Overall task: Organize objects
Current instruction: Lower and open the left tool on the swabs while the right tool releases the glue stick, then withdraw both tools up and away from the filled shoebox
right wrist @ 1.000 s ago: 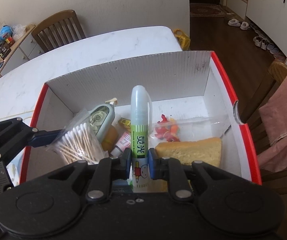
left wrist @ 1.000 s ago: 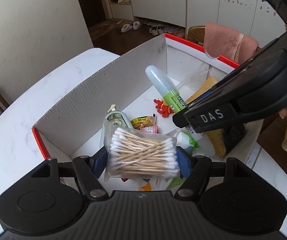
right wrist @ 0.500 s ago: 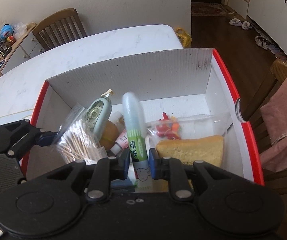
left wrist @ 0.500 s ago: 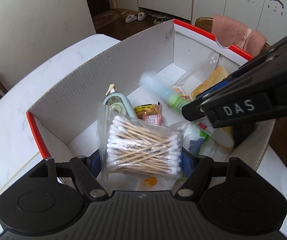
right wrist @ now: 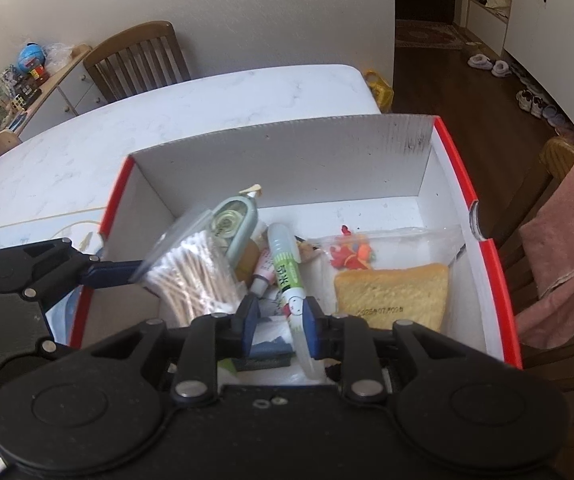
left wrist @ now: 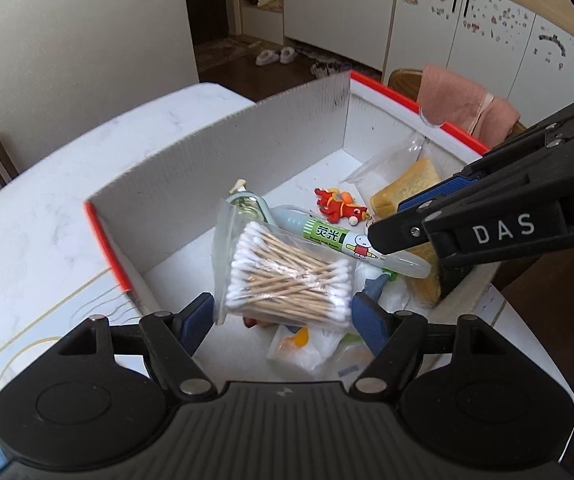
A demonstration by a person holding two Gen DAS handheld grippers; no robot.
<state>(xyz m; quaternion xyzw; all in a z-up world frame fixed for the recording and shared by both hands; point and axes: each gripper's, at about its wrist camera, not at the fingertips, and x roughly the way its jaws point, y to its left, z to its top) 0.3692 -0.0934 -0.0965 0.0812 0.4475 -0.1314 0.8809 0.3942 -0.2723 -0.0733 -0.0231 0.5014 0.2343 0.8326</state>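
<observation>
A white cardboard box (left wrist: 247,152) with a red rim sits on the marble table. My left gripper (left wrist: 283,312) hangs over its near-left corner, shut on a clear bag of cotton swabs (left wrist: 287,276) with a pad at each end. A green-labelled glue stick (right wrist: 285,272) lies tipped over on the clutter inside the box. Its lower end sits between the jaws of my right gripper (right wrist: 279,316), which are opening: the left pad stands clear of it and the stick leans by the right pad. The left wrist view has the glue stick (left wrist: 339,240) under the right gripper (left wrist: 387,222).
The box (right wrist: 287,160) also holds a correction tape dispenser (right wrist: 235,224), a red toy (left wrist: 339,208), bagged toast (right wrist: 391,292) and small packets. A chair draped with a pink towel (right wrist: 567,232) stands right of the table; a wooden chair (right wrist: 139,60) stands at the far side.
The glue stick went from upright in the shut right jaws to lying tipped over in the box, and those jaws have parted. The swab bag now sits more tilted between the left pads.
</observation>
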